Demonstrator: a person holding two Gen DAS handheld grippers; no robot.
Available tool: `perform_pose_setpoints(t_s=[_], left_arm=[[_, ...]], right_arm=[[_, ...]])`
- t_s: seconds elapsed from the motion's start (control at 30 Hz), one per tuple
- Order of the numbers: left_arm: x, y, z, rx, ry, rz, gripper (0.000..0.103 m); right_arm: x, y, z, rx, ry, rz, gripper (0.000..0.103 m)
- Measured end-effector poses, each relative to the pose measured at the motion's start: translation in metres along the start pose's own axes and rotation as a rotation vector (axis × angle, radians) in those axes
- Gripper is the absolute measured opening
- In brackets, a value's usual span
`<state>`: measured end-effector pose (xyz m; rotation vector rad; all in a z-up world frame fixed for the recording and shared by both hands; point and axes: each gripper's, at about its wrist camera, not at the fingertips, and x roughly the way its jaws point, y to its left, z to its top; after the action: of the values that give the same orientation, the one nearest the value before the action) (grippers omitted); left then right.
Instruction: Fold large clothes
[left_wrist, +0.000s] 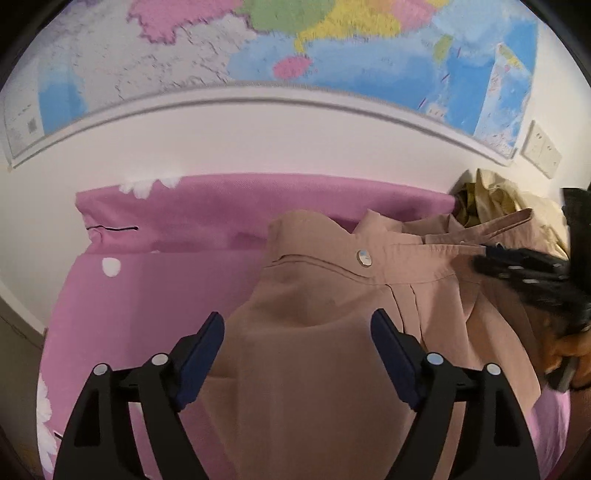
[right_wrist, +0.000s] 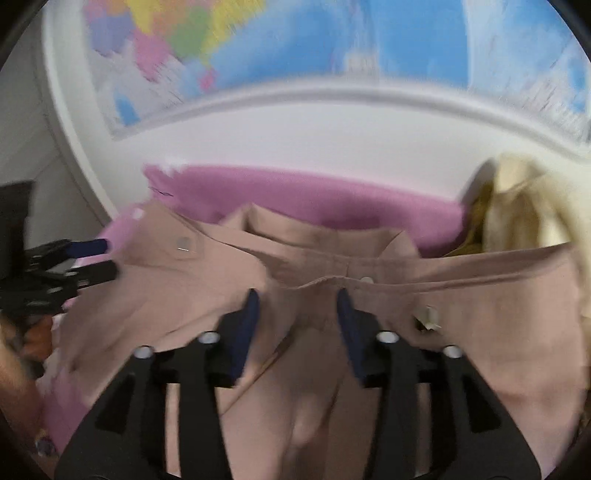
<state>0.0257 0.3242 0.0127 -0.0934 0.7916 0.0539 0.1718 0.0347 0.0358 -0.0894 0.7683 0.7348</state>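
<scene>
On the pink bedsheet (left_wrist: 155, 295) we see the tan garment (left_wrist: 317, 332) spread out, its waistband and a metal button (left_wrist: 364, 257) toward the wall. We hold the left gripper (left_wrist: 297, 332) over its left part, fingers wide apart with cloth beneath them but not pinched. We hold the right gripper (right_wrist: 295, 314) over the waistband's middle, fingers partly apart, pads not pressing the fabric. Beside the garment at the right lies a heap of cream clothes (right_wrist: 524, 206). A coloured map (left_wrist: 295, 44) hangs on the white wall above, and a wall socket (left_wrist: 541, 149) sits beside it.
</scene>
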Motion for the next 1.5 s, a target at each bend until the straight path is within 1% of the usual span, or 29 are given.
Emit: perform_pose_setpoints(t_s=[0.07,0.1,0.17,0.23,0.3,0.33,0.4,0.5,0.6,0.67,0.7,0.77,0.8,0.87,0.93,0.97,1.0,1.03,1.1,1.13,1.2,1.27,1.3,1.33,1.37,1.4,1.43,1.47,1.5], left_arm=[[-0.01,0.003,-0.007,0.004,-0.026,0.011,0.09],[-0.015,0.007,-0.011,0.009,-0.037,0.016,0.093],[-0.023,0.012,-0.024,0.02,-0.044,0.028,0.094],[-0.027,0.014,-0.035,0.033,-0.036,0.032,0.096],[-0.031,0.014,-0.046,0.05,-0.027,0.033,0.096],[-0.031,0.014,-0.054,0.053,-0.014,0.023,0.096],[-0.03,0.014,-0.063,0.052,0.008,-0.001,0.096],[-0.03,0.015,-0.077,0.034,0.02,-0.06,0.096],[-0.029,0.016,-0.086,0.005,0.035,-0.137,0.096],[-0.024,0.016,-0.09,-0.01,0.049,-0.156,0.096],[-0.021,0.014,-0.091,-0.009,0.054,-0.152,0.096],[-0.014,0.008,-0.093,-0.012,0.063,-0.157,0.091],[-0.012,0.007,-0.093,-0.014,0.061,-0.161,0.084],[-0.008,0.002,-0.09,-0.018,0.062,-0.137,0.066],[-0.011,0.007,-0.084,-0.062,0.064,-0.145,0.033],[-0.014,0.012,-0.08,-0.098,0.071,-0.159,0.026],[-0.019,0.019,-0.076,-0.143,0.08,-0.173,0.014],[-0.024,0.023,-0.074,-0.168,0.081,-0.192,0.01],[-0.039,0.033,-0.071,-0.214,0.089,-0.23,0.009],[-0.043,0.036,-0.071,-0.225,0.089,-0.241,0.009],[-0.048,0.041,-0.075,-0.238,0.098,-0.268,0.009],[-0.04,0.042,-0.085,-0.23,0.139,-0.243,0.013],[-0.036,0.039,-0.088,-0.213,0.151,-0.214,0.021],[-0.031,0.036,-0.091,-0.187,0.15,-0.174,0.028],[-0.031,0.031,-0.092,-0.159,0.133,-0.132,0.033],[-0.032,0.028,-0.091,-0.134,0.119,-0.094,0.044],[-0.036,0.022,-0.088,-0.099,0.094,-0.035,0.054],[-0.04,0.019,-0.084,-0.077,0.069,-0.011,0.058],[-0.044,0.017,-0.081,-0.07,0.053,-0.016,0.062]], right_arm=[[-0.034,0.0,-0.008,-0.006,-0.051,0.04,0.058],[-0.047,0.0,-0.011,-0.018,-0.075,0.035,0.06],[-0.087,-0.008,-0.032,-0.013,-0.128,0.008,0.072],[-0.109,-0.021,-0.052,0.021,-0.142,-0.003,0.074],[-0.126,-0.033,-0.073,0.06,-0.142,-0.036,0.084],[-0.131,-0.038,-0.085,0.08,-0.136,-0.07,0.087],[-0.137,-0.053,-0.108,0.13,-0.113,-0.087,0.089],[-0.133,-0.069,-0.135,0.223,-0.077,-0.048,0.09],[-0.121,-0.07,-0.155,0.232,-0.013,0.007,0.092],[-0.115,-0.07,-0.162,0.225,0.006,-0.018,0.09],[-0.111,-0.07,-0.163,0.226,0.015,-0.008,0.087],[-0.106,-0.075,-0.168,0.251,0.019,0.013,0.06],[-0.103,-0.077,-0.167,0.269,0.021,0.056,0.051],[-0.107,-0.078,-0.163,0.27,0.001,0.075,0.027],[-0.123,-0.082,-0.158,0.291,-0.03,0.128,0.017],[-0.135,-0.085,-0.156,0.308,-0.05,0.153,0.014],[-0.15,-0.087,-0.152,0.324,-0.085,0.185,0.013],[-0.167,-0.085,-0.149,0.319,-0.122,0.203,0.011],[-0.195,-0.084,-0.147,0.297,-0.173,0.223,0.008],[-0.21,-0.083,-0.146,0.297,-0.204,0.234,0.006],[-0.219,-0.085,-0.151,0.312,-0.194,0.238,0.005],[-0.2,-0.094,-0.168,0.361,-0.089,0.209,0.005],[-0.189,-0.097,-0.175,0.385,-0.046,0.199,0.005],[-0.173,-0.101,-0.186,0.41,0.023,0.144,0.006],[-0.164,-0.103,-0.19,0.413,0.063,0.115,0.009],[-0.158,-0.104,-0.194,0.414,0.087,0.086,0.014],[-0.16,-0.104,-0.194,0.42,0.074,0.065,0.027],[-0.166,-0.103,-0.192,0.42,0.046,0.038,0.037],[-0.172,-0.101,-0.187,0.406,0.018,0.013,0.042]])
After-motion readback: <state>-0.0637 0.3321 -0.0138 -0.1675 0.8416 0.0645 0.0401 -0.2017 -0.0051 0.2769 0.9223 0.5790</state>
